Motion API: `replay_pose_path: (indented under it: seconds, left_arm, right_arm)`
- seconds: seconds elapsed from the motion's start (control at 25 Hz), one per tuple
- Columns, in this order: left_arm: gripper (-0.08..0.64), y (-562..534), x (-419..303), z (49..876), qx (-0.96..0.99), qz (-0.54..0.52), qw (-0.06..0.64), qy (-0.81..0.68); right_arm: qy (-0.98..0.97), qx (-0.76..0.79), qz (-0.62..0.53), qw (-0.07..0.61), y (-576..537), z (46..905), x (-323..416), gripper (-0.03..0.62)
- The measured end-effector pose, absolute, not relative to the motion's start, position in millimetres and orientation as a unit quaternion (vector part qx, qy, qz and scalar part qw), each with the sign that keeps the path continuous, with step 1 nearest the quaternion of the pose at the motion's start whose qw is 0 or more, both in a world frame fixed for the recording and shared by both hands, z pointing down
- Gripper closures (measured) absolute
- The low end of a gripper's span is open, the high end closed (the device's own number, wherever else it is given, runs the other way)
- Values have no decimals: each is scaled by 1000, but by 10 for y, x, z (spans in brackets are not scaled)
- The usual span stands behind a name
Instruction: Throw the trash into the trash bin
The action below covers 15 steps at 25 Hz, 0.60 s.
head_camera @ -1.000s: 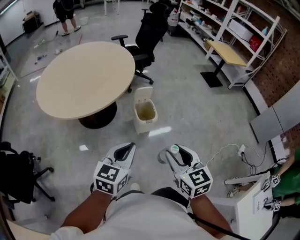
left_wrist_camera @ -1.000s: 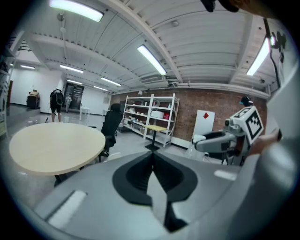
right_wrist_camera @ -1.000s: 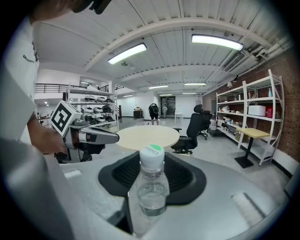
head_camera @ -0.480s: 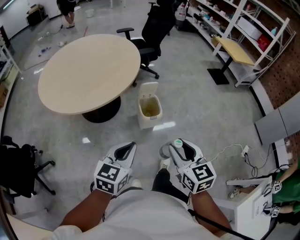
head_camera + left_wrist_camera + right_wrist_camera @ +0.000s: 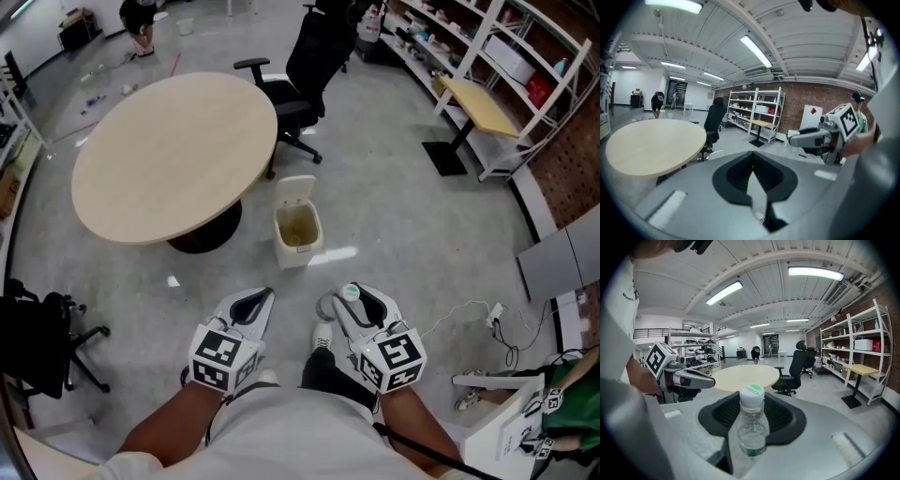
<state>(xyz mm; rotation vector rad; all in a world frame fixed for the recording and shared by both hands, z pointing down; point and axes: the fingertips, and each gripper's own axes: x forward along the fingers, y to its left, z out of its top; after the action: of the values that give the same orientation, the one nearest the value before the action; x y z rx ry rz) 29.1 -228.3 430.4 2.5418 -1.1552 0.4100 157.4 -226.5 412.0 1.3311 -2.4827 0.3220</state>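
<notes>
A small clear plastic bottle [image 5: 752, 423] with a white and green cap [image 5: 350, 292] stands upright between the jaws of my right gripper [image 5: 353, 307], which is shut on it. My left gripper [image 5: 251, 302] hangs beside it at the same height, jaws together with nothing between them. The white trash bin [image 5: 298, 246] stands on the floor ahead of both grippers, lid tipped back and mouth open, next to the round table. In the right gripper view the left gripper [image 5: 689, 378] shows at the left.
A round beige table [image 5: 173, 155] stands left of the bin, with a black office chair [image 5: 314, 66] behind it. Shelving [image 5: 487, 47] and a small yellow desk [image 5: 478, 105] line the right. Cables [image 5: 469, 314] lie on the floor at the right; another chair [image 5: 37, 347] is at the near left.
The person has stepped forward across the floor, carrying both grippers toward the bin. The bottle stays gripped in the right gripper, and the left stays shut.
</notes>
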Motion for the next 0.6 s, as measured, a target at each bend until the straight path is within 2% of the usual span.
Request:
replay_pose_path:
  seconds: [0.6]
  left_arm:
    - [552,-3068,1151,4257,882,162,159,-413]
  right_arm:
    - [-879,442,127,127,-3159,4232,2268,433]
